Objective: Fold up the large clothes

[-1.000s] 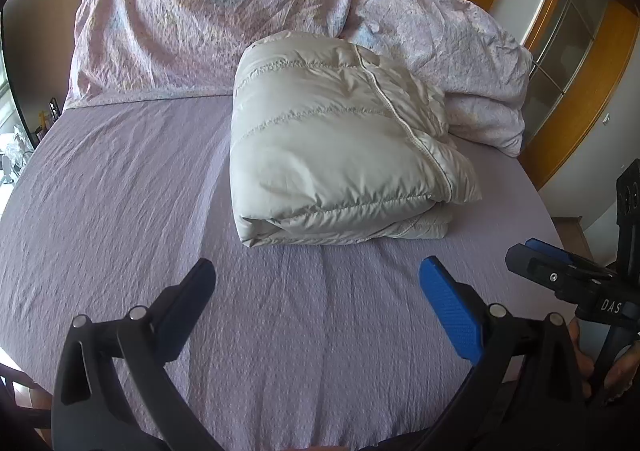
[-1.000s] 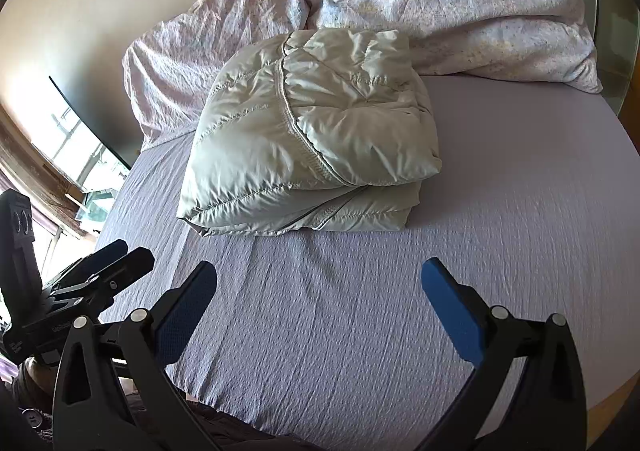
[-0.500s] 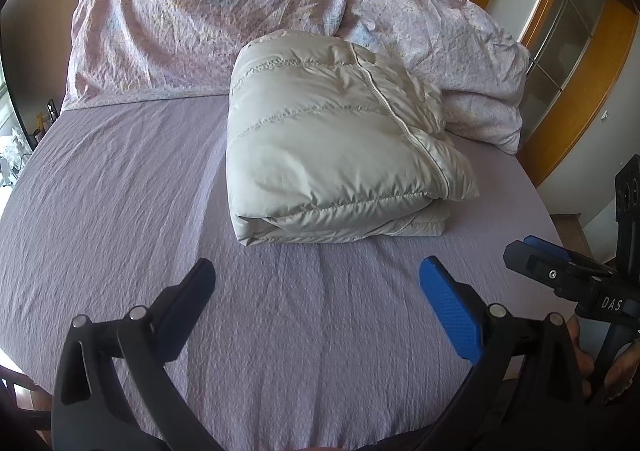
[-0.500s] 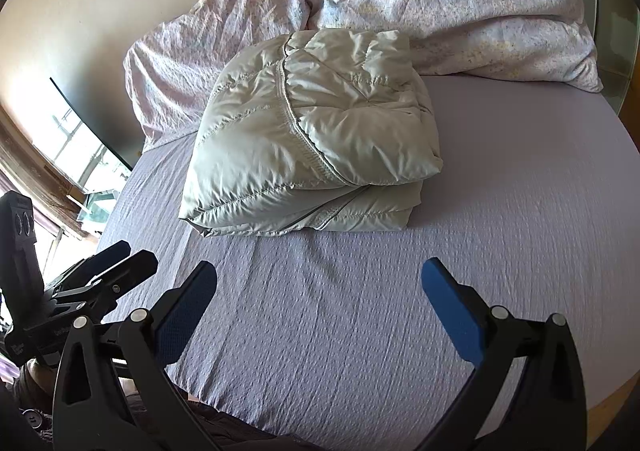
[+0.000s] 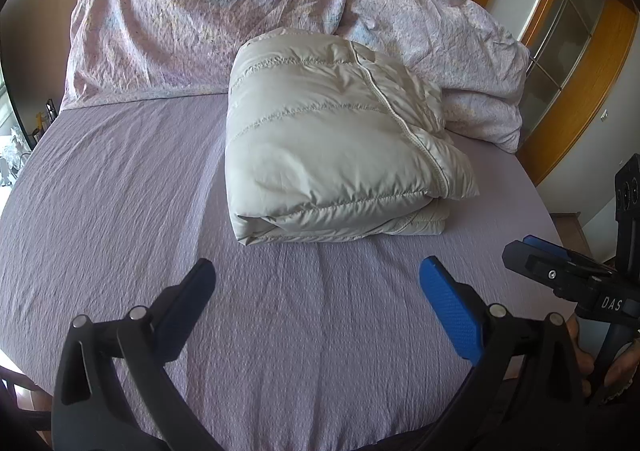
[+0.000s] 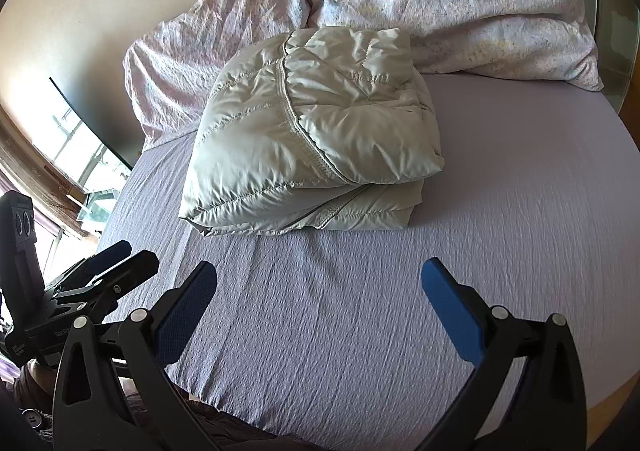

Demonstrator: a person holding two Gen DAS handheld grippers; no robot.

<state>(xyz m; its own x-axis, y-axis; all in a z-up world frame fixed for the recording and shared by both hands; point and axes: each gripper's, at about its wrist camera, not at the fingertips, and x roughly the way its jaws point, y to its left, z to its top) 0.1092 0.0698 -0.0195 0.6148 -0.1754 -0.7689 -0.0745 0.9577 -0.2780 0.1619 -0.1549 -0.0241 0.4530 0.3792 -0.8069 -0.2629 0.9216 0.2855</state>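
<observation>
Folded jacket [image 5: 332,155], underside hidden, perhaps zipped.

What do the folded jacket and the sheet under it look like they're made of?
Jacket: looks like thin, slightly shiny synthetic shell over puffy filling, judging by the stitched quilt lines and soft bulges; whether down or fibre cannot be told. Sheet: matte lilac woven fabric, probably cotton or a blend, with a fine crinkled texture and no sheen.
</observation>
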